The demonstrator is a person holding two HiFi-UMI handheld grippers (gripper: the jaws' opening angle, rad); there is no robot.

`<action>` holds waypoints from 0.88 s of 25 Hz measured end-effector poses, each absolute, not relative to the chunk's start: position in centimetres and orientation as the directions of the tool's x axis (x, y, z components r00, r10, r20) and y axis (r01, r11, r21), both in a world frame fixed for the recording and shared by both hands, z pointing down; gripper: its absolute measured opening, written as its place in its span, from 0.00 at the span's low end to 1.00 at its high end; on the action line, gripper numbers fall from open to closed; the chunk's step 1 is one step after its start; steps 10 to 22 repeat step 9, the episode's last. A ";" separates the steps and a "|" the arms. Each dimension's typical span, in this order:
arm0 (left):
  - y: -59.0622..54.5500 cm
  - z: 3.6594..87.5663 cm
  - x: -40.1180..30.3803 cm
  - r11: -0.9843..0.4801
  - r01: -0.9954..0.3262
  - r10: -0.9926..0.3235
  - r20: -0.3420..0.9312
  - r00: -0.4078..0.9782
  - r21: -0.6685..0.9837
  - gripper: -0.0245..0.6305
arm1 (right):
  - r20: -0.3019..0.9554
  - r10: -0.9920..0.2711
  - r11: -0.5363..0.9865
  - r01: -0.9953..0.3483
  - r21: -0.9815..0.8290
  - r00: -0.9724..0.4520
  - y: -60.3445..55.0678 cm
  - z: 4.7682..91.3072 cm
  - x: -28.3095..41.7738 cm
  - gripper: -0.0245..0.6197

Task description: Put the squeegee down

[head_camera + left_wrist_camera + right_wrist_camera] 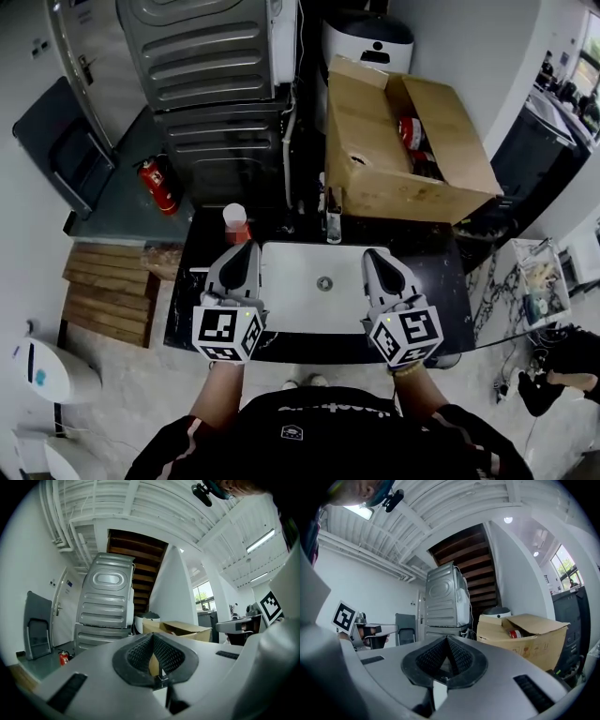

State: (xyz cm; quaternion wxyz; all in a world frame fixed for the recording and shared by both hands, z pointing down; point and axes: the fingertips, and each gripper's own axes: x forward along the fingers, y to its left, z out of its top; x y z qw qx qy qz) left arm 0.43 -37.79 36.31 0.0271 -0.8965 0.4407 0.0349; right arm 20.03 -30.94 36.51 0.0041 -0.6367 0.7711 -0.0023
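Note:
No squeegee shows in any view. My left gripper [246,247] and my right gripper [373,255] hang side by side over the white sink [309,300] set in a black counter [197,300], both pointing level toward the back wall. In the left gripper view the left gripper [152,638] has its ribbed pads closed tip to tip with nothing between them. My right gripper [447,640] looks the same in the right gripper view: shut and empty. Each one appears at the edge of the other's view.
A faucet [333,223] stands at the sink's back edge. A red-and-white cup [235,223] sits on the counter at back left. Behind are an open cardboard box [403,150], a grey machine [216,84], a white bin [367,42] and a fire extinguisher [157,185].

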 end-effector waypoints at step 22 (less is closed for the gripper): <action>-38.2 36.4 -0.7 -0.594 -0.805 -0.802 -0.082 0.592 -0.009 0.06 | -0.006 -0.976 0.219 -0.976 0.000 -0.219 -31.6 36.4 18.7 0.10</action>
